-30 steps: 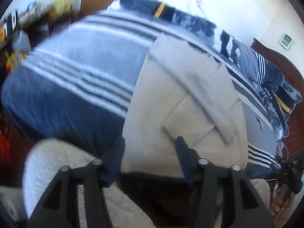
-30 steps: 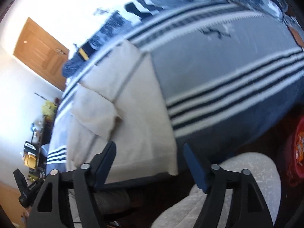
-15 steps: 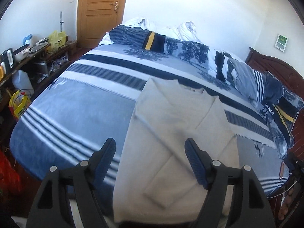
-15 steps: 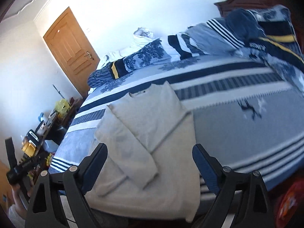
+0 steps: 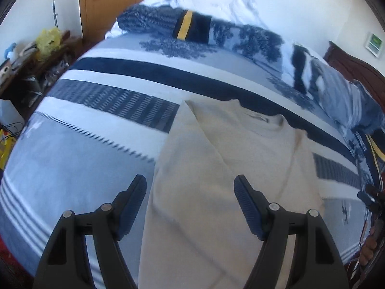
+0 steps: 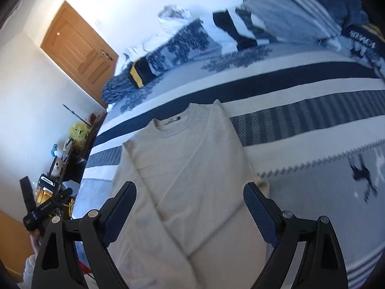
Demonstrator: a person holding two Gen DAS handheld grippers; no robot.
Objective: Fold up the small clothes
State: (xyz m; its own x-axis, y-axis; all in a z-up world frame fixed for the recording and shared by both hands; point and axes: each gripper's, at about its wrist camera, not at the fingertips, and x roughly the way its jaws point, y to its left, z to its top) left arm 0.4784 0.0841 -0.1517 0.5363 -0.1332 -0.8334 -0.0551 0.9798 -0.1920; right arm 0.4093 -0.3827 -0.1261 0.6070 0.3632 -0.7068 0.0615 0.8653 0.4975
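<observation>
A cream sweater (image 5: pixel 240 159) lies flat on the blue striped blanket (image 5: pixel 84 149), collar at the far end and both sleeves folded in over its body. My left gripper (image 5: pixel 190 180) hovers open above the sweater's left edge, one finger over the blanket and the other over the knit, with nothing between them. In the right wrist view the sweater (image 6: pixel 192 168) fills the middle. My right gripper (image 6: pixel 190 185) hangs open over its body, and its right finger stands near the sweater's right edge. Neither gripper touches the cloth.
A row of rumpled blue and white clothes (image 5: pixel 216 31) lines the far side of the bed. A wooden door (image 5: pixel 108 4) and a cluttered low shelf (image 5: pixel 36 55) stand at the left, and a dark headboard (image 5: pixel 349 65) at the right. The other hand-held gripper (image 6: pixel 41 209) shows at the left edge.
Both grippers have left the sweater's near hem and moved up over its body toward the collar. Their jaws stand wider than a second ago. The sweater lies still.
</observation>
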